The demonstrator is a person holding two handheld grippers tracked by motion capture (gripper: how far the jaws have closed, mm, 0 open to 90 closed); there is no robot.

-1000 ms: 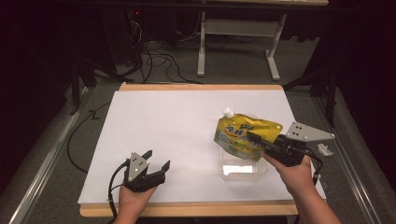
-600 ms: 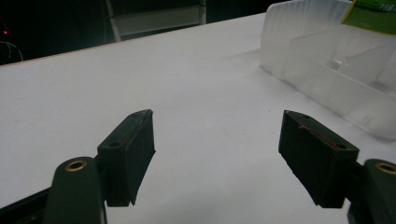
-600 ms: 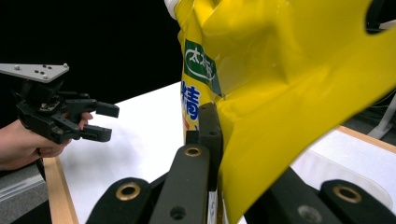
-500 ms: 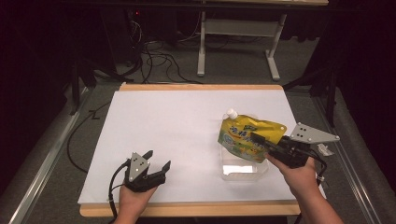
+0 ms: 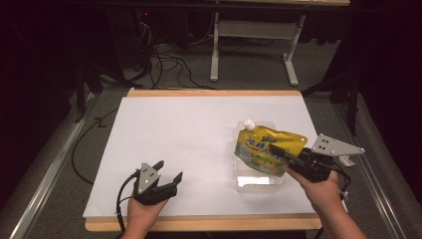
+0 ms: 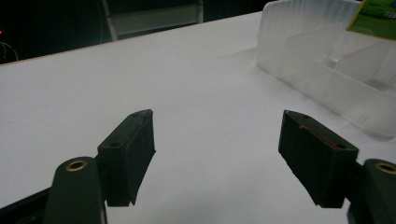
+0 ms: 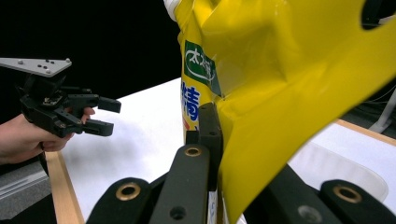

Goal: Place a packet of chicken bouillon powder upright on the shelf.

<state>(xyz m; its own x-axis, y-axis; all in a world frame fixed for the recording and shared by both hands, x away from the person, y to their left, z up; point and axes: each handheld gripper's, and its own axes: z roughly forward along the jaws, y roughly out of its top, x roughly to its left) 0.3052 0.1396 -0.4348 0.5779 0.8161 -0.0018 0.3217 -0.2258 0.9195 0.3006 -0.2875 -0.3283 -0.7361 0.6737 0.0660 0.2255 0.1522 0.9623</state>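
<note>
Here, at the bottom of the high view, two hands come in from the lower edge. The left gripper [image 5: 166, 180] sits at the lower left of the white table [image 5: 179, 134], near the front wooden edge, jaws spread wide with nothing between them; in the left gripper view its two black pads stand well apart above bare white surface.

At the lower right, the right gripper [image 5: 278, 152] is clamped on the yellow pouch [image 5: 259, 147], biting its right-hand edge. In the right gripper view the pouch [image 7: 280, 93] takes up the upper right of the frame, its foil pinched between the black jaws, with green and blue print on its face and a white spout at the top edge. The left gripper [image 7: 105, 116] shows there at the left of the frame, held in a hand.

Just below the pouch in the high view lies a clear plastic tray [image 5: 259, 181], and the pouch's lower end hangs over it. The same tray [image 6: 327, 70] appears at the upper right of the left gripper view, with a divider inside.

Farther up, beyond the table's far edge, cables [image 5: 164, 64] lie on the floor beside a white metal frame [image 5: 254, 35].
</note>
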